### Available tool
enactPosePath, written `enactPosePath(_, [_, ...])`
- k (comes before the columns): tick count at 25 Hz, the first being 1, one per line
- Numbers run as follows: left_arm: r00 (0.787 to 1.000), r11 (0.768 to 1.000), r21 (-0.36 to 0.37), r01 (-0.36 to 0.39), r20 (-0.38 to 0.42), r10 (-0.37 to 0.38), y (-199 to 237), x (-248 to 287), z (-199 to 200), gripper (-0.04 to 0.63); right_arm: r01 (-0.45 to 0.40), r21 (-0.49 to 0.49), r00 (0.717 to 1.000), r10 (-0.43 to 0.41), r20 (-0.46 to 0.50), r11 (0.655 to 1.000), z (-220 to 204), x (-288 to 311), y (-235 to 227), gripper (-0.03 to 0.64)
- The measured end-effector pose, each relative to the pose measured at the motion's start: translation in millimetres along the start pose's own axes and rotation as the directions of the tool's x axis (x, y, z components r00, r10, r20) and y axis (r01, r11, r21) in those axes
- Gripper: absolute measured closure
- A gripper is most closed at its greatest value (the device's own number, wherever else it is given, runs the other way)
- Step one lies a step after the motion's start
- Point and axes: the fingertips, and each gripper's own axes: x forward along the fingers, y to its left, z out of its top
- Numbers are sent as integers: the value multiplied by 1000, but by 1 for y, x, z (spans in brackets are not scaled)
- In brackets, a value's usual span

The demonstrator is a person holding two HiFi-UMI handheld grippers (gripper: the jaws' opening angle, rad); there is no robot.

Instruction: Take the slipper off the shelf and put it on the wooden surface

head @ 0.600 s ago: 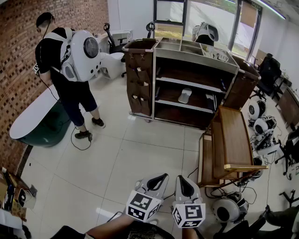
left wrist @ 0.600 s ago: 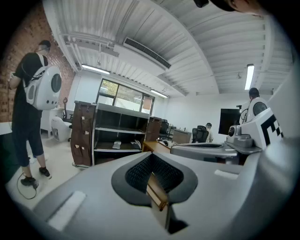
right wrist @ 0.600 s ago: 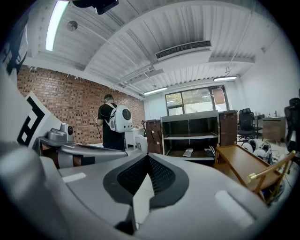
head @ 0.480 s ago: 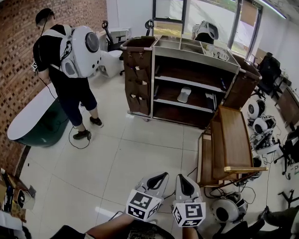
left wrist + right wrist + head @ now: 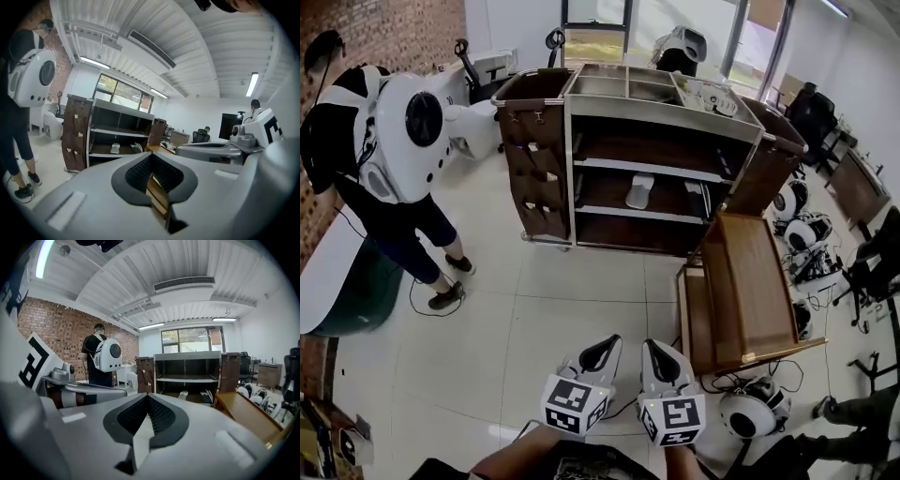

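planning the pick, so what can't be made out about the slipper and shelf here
- Slipper: too small in every view to tell its facing.
- Items beside it: head view, small and shadowed, unidentifiable.
- Bottom shelf: head view, in shadow, contents unclear.
- Wooden surface: right gripper view, near part hidden behind the right gripper.

A pale slipper (image 5: 639,190) lies flat on the middle shelf (image 5: 605,210).

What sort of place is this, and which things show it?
Probably an indoor test lab or office: office chairs, white round backpacks lying on the tiled floor, and a person wearing one.
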Motion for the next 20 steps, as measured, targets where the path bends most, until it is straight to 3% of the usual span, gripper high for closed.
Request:
enactPosePath(3, [1000, 1000, -27, 4, 9, -4, 30, 17, 17, 591, 32, -21, 999, -32, 0, 999, 17, 22, -4, 617])
enactPosePath(7, [998, 998, -7, 64, 3, -63, 45, 39, 34, 591, 67, -23, 998, -67, -10, 998, 33, 52, -9, 617])
enactPosePath(20, [993, 993, 23, 119, 0, -119, 105, 82, 63, 591, 67, -4, 998, -67, 5, 998, 55, 139, 1, 617])
